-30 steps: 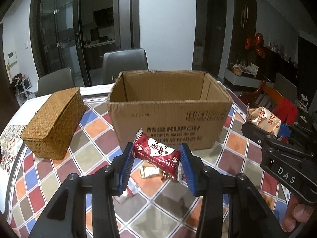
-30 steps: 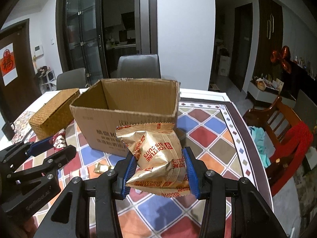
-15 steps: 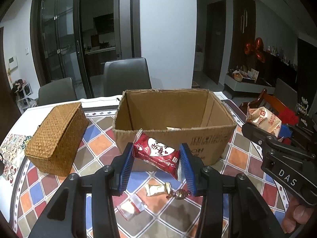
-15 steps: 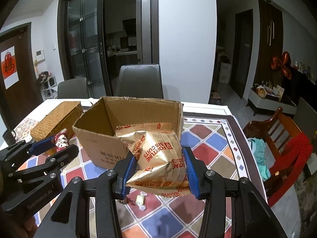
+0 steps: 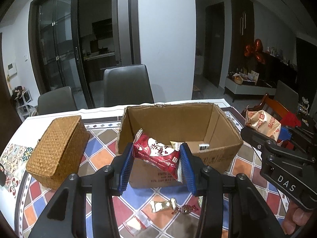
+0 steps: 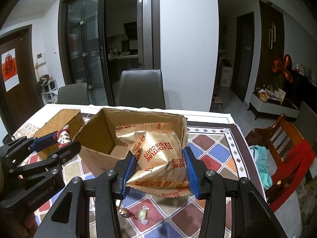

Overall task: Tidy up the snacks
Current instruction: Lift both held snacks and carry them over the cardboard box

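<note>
left gripper (image 5: pixel 156 158) clamped on red snack packet (image 5: pixel 157 154), right gripper (image 6: pixel 161 168) clamped on gold biscuit bag (image 6: pixel 158 158)

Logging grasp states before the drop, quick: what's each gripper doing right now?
Left gripper: closed on the red snack packet.
Right gripper: closed on the gold Fortune Biscuits bag.

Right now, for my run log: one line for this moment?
left gripper: red packet | right gripper: biscuit bag | cardboard box: open
</note>
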`<state>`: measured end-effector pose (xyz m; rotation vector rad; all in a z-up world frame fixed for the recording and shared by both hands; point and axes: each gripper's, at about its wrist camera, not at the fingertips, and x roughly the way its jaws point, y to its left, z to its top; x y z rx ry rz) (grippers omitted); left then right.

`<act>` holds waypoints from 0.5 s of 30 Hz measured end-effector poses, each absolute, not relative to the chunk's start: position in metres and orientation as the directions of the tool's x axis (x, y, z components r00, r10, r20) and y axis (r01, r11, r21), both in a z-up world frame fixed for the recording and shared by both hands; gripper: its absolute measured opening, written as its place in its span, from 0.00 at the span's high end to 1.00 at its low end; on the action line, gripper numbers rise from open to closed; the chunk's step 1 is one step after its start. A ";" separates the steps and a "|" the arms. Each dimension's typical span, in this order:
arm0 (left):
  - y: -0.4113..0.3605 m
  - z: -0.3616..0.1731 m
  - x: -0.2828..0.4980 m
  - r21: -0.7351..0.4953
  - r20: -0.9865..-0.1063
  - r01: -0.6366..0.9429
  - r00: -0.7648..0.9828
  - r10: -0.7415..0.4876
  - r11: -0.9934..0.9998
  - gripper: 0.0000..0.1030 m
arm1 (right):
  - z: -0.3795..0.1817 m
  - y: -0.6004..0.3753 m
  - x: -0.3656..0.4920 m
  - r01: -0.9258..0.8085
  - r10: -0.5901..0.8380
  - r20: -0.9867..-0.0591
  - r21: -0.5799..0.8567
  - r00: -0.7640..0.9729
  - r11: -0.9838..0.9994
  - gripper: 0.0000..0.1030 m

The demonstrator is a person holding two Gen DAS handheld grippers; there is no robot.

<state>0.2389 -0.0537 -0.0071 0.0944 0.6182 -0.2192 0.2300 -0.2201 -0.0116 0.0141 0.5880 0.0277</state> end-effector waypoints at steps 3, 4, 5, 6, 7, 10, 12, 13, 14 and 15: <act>-0.054 -0.007 0.245 0.022 -0.581 0.233 0.794 -0.177 0.972 0.55 | -0.011 -0.220 0.236 -0.022 0.030 -0.555 0.022 0.832 1.000 0.54; -0.053 -0.008 0.247 0.022 -0.581 0.234 0.794 -0.178 0.972 0.55 | -0.011 -0.220 0.236 -0.023 0.031 -0.555 0.022 0.831 1.000 0.54; -0.053 -0.008 0.250 0.022 -0.581 0.234 0.794 -0.178 0.972 0.55 | -0.011 -0.219 0.238 -0.023 0.032 -0.555 0.022 0.831 0.999 0.54; -0.053 -0.007 0.251 0.022 -0.581 0.233 0.794 -0.177 0.972 0.55 | -0.011 -0.219 0.240 -0.023 0.032 -0.555 0.022 0.831 0.999 0.54; -0.053 -0.008 0.253 0.021 -0.581 0.232 0.794 -0.177 0.972 0.55 | -0.011 -0.218 0.241 -0.023 0.032 -0.555 0.023 0.831 0.999 0.54; -0.052 -0.009 0.260 0.019 -0.583 0.232 0.793 -0.178 0.973 0.55 | -0.010 -0.216 0.249 -0.028 0.037 -0.553 0.024 0.832 0.999 0.54; -0.051 -0.010 0.263 0.018 -0.583 0.230 0.793 -0.177 0.973 0.55 | -0.010 -0.214 0.253 -0.031 0.038 -0.553 0.022 0.832 0.999 0.54; -0.050 -0.010 0.264 0.017 -0.582 0.230 0.793 -0.177 0.973 0.55 | -0.011 -0.213 0.256 -0.033 0.039 -0.554 0.022 0.832 0.999 0.54; -0.050 -0.011 0.265 0.017 -0.583 0.230 0.793 -0.177 0.973 0.55 | -0.012 -0.212 0.258 -0.034 0.040 -0.554 0.021 0.831 0.999 0.54; -0.050 -0.012 0.268 0.017 -0.583 0.229 0.793 -0.176 0.973 0.55 | -0.012 -0.212 0.260 -0.034 0.041 -0.555 0.022 0.831 0.999 0.54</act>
